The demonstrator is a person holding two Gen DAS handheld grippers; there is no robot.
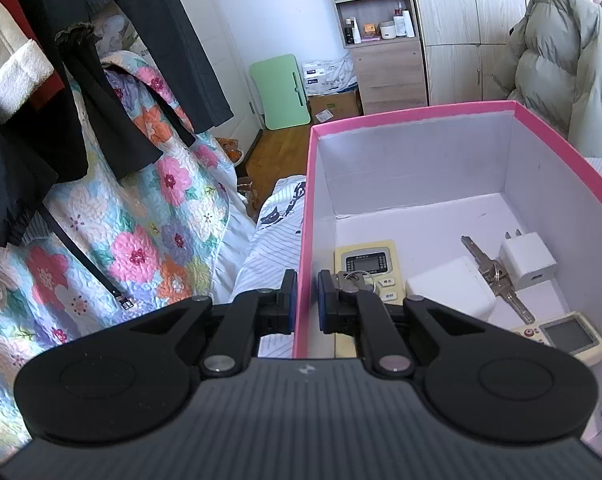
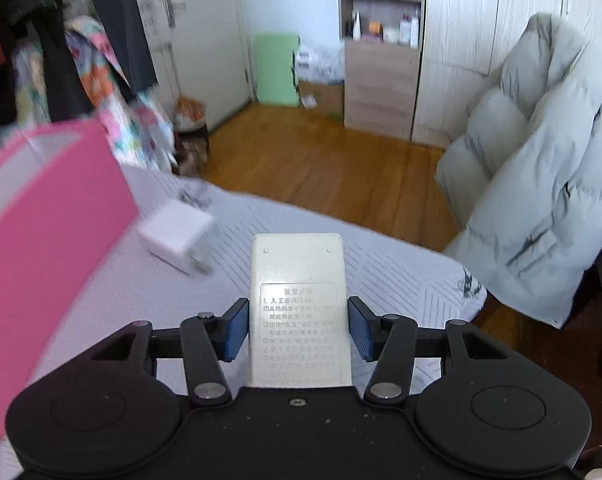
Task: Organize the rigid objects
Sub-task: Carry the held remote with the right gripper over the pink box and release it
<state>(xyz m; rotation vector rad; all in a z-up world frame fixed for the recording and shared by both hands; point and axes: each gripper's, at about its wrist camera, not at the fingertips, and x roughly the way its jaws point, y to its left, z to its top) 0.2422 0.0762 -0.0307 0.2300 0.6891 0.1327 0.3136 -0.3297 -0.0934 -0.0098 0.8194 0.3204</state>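
On the striped bed, the left gripper [image 1: 304,300] clamps the pink cardboard box's [image 1: 413,114] wall while the right gripper [image 2: 297,328], pads apart, straddles a cream rectangular remote [image 2: 297,280] that could slip sideways from an off-centre squeeze.

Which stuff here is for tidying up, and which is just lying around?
For tidying: pink cardboard box, cream remote lying face down, small white plug charger, metal keys.
Just lying around: pale puffy coat, flowery quilt, green folding board.

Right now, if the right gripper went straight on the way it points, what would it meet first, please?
The cream remote control lying face down between the open fingers of the right gripper; past it, only striped bedding, though depth is uncertain.
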